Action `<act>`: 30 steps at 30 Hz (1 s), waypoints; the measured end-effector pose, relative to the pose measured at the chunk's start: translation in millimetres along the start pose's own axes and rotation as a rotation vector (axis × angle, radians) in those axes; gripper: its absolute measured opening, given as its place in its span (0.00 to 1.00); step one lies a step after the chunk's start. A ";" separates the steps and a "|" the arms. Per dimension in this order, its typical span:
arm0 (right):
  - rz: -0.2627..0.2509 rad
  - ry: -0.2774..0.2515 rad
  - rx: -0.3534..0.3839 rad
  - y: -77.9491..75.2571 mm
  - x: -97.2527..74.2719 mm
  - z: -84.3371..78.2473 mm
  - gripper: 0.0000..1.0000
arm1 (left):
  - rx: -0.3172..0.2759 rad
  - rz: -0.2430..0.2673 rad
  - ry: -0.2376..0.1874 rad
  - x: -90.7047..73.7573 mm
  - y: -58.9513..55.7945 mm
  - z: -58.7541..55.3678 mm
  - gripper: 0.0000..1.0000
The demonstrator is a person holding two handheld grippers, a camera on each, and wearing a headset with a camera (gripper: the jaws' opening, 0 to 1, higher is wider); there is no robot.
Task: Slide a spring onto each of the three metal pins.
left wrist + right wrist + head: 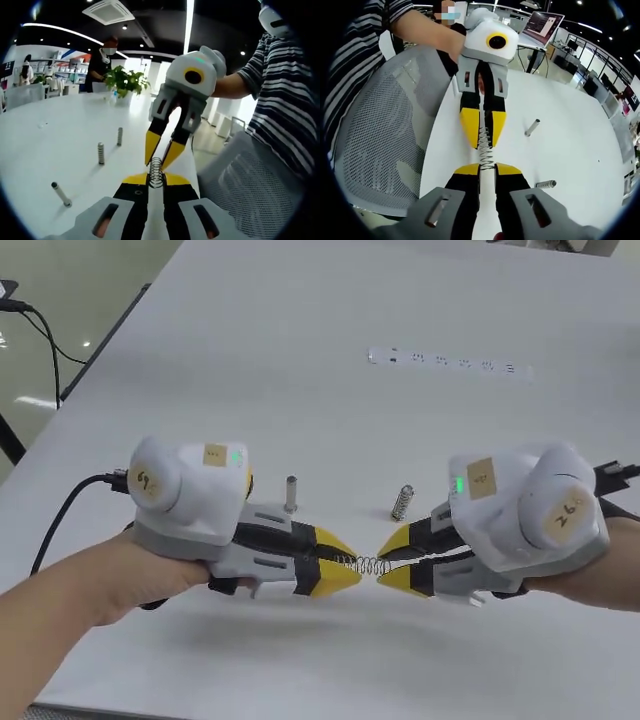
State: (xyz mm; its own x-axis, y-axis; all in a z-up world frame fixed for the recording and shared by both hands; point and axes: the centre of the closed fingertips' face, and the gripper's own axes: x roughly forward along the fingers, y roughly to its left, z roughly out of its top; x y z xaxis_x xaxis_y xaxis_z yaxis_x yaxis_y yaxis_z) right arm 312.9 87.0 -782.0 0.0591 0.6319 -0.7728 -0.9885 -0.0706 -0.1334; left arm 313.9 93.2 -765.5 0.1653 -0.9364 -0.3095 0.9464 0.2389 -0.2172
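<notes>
At lower centre of the head view a thin coiled wire spring (370, 564) is pinched by its ends between the left gripper (356, 563) and right gripper (381, 565), both pairs of yellow-tipped jaws nearly shut on it. It should be kept straight and uncrushed while lined up over the smooth upright metal pin (291, 493) just above, left of centre.

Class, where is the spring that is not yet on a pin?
In the head view, the spring spans the gap between the left tool and the right tool, held above the table, nearer the person than the bare pin.
</notes>
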 end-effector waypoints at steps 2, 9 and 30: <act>-0.008 -0.002 -0.027 -0.8 -1.8 1.9 0.08 | 0.002 0.003 0.007 -0.2 0.7 -1.3 0.03; -0.009 -0.007 -0.080 -2.9 -9.5 9.8 0.07 | 0.002 0.008 0.016 -0.1 2.4 -4.4 0.03; 0.042 -0.191 0.038 2.3 -14.5 54.8 0.08 | 0.019 0.006 0.047 3.0 -1.4 -11.0 0.03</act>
State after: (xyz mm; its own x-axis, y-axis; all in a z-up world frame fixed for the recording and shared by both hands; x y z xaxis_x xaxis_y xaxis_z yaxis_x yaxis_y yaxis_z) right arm 302.1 120.0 -737.1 -0.0058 0.7645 -0.6445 -0.9943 -0.0729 -0.0775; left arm 310.0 92.9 -776.4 0.1581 -0.9217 -0.3543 0.9508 0.2390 -0.1973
